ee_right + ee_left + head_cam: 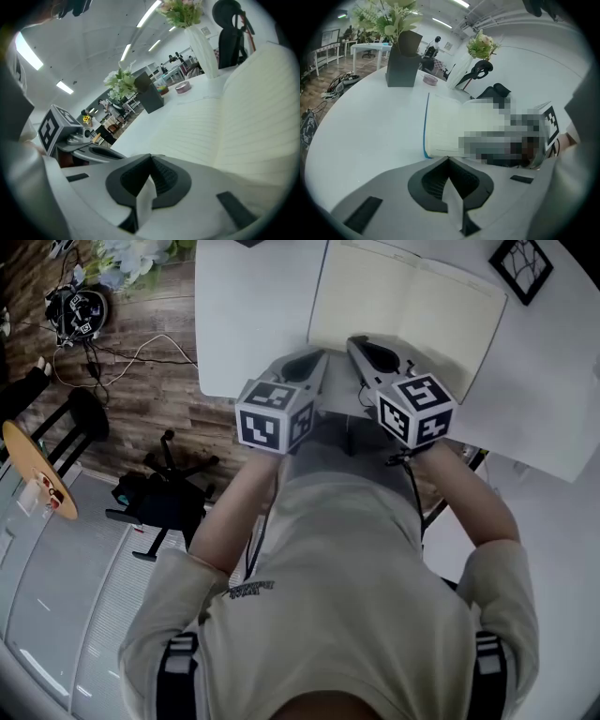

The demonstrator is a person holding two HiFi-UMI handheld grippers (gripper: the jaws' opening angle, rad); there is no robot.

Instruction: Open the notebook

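The notebook lies open on the white table, showing cream lined pages, and a blue cover edge runs along its left side in the left gripper view. My left gripper points at the notebook's near left corner. Its jaws are shut with nothing between them. My right gripper rests at the near edge of the pages, just right of the left one. It is shut too and holds nothing. The pages fill the right gripper view beyond its tips.
A black picture frame lies at the table's far right. A dark planter with flowers, a small bowl and a white vase stand beyond the notebook. A chair base and a stool stand on the floor at left.
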